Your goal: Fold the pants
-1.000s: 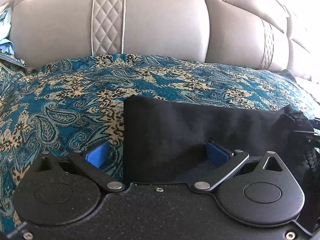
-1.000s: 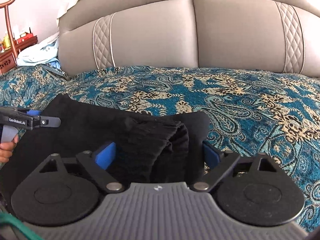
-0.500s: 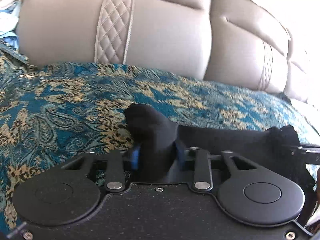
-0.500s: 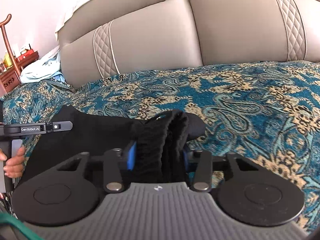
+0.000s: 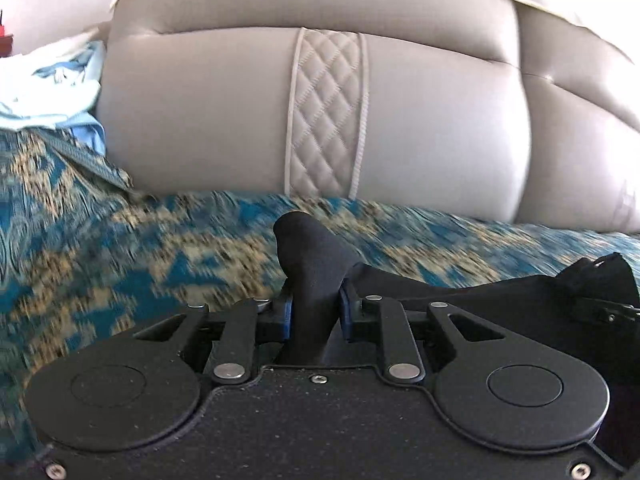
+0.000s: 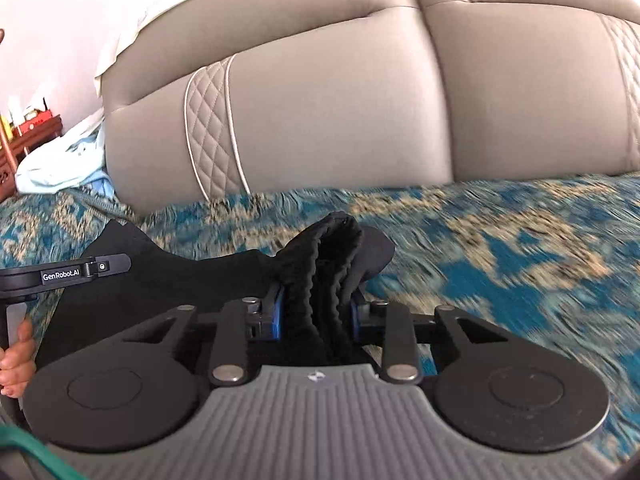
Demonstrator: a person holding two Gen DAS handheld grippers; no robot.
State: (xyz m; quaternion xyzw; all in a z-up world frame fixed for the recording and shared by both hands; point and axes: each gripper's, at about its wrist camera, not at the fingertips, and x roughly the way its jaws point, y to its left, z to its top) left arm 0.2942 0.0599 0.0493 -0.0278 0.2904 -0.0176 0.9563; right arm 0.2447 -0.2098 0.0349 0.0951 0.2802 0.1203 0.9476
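The black pants (image 5: 480, 296) lie on the patterned bedspread, lifted at both ends. My left gripper (image 5: 316, 304) has its blue pads pressed on a bunched corner of smooth black fabric (image 5: 312, 256), its jaws still closing. My right gripper (image 6: 316, 308) pinches the ribbed, thicker edge of the pants (image 6: 328, 248), its jaws also closing. In the right wrist view the left gripper (image 6: 68, 274) shows at the left edge with a hand (image 6: 16, 356) under it. The fabric stretches between the two grippers.
A teal and gold paisley bedspread (image 6: 500, 248) covers the bed. A padded grey headboard (image 5: 400, 120) rises close behind. A light blue cloth (image 6: 60, 164) lies at the far left by wooden furniture (image 6: 32, 136).
Both grippers went from wide open over the flat pants to closed on bunched fabric. Both then moved toward the headboard with the fabric raised; the bedspread is blurred with motion.
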